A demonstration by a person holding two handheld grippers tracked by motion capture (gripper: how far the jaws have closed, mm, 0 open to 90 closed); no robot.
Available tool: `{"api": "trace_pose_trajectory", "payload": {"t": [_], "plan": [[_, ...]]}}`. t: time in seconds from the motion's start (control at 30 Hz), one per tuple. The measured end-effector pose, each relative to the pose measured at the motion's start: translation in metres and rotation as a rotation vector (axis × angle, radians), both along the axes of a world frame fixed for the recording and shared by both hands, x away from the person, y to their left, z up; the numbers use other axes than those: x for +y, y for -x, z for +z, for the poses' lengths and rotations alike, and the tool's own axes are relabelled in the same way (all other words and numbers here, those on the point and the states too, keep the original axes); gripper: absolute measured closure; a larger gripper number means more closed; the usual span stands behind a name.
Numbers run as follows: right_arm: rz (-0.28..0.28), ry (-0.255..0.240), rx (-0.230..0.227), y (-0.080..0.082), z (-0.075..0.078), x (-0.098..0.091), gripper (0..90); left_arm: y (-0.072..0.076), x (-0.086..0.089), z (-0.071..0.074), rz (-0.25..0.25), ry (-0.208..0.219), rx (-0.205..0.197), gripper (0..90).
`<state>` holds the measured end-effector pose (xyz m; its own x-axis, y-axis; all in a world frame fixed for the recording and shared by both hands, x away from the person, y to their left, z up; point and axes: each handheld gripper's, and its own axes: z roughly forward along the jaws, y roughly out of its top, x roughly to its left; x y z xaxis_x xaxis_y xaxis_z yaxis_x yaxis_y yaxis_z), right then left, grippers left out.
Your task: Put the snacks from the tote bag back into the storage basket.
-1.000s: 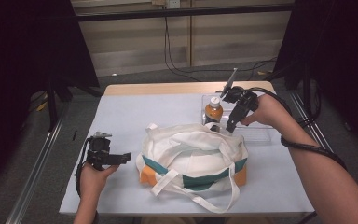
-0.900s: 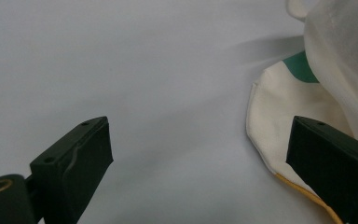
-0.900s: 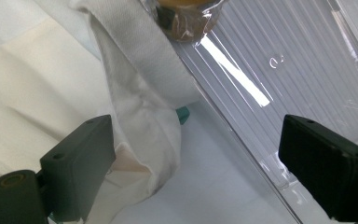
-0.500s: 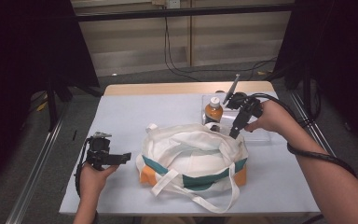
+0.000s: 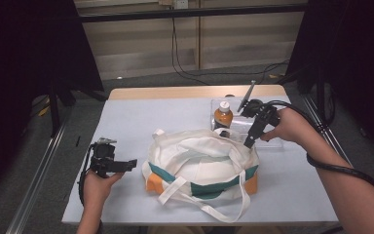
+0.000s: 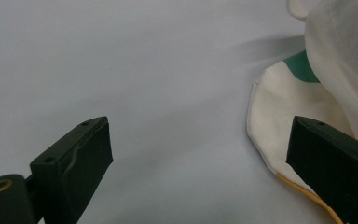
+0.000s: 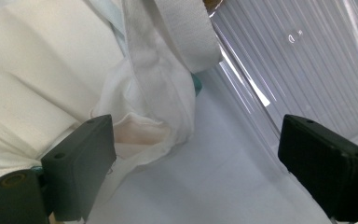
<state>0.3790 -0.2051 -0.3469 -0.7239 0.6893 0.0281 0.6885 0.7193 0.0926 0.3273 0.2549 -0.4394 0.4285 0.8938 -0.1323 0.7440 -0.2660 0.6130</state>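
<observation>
A white cloth tote bag (image 5: 199,163) with green and orange panels lies in the middle of the grey table mat, its handles flopped toward the front. My right gripper (image 5: 249,142) points down at the bag's right rim, open. In the right gripper view the gripper (image 7: 196,163) has its jaws wide apart, with the bag's rim fabric (image 7: 144,98) by the left jaw, not pinched. My left gripper (image 5: 128,165) rests low on the mat, just left of the bag, aimed at it. Seen from the left gripper view, that gripper (image 6: 205,158) is open, and the bag's end (image 6: 293,116) is by its right jaw.
A bottle (image 5: 222,116) of brown drink with a white cap stands in a clear ribbed plastic tray (image 5: 270,142) behind the bag at the right; the tray (image 7: 303,60) lies close to my right gripper. Cables trail from both grippers. Bare mat (image 5: 141,117) lies to the back left.
My right gripper has come down and leftward from beside the bottle to the bag's right rim. The left gripper and the bag have stayed put.
</observation>
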Motion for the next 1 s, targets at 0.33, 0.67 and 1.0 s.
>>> {"api": "trace_pose_trajectory", "payload": {"t": [0.33, 0.67, 1.0], "plan": [[0.011, 0.009, -0.007, 0.009, -0.002, -0.004, 10.8, 0.000, 0.000, 0.000, 0.003, 0.000, -0.002, 6.5], [0.012, 0.011, -0.005, 0.017, -0.001, -0.014, 10.8, 0.000, -0.001, 0.000, -0.002, -0.004, 0.002, 6.5], [0.011, 0.010, -0.020, 0.024, 0.000, -0.023, 10.8, 0.000, -0.001, 0.000, -0.006, -0.006, 0.005, 6.5]]}}
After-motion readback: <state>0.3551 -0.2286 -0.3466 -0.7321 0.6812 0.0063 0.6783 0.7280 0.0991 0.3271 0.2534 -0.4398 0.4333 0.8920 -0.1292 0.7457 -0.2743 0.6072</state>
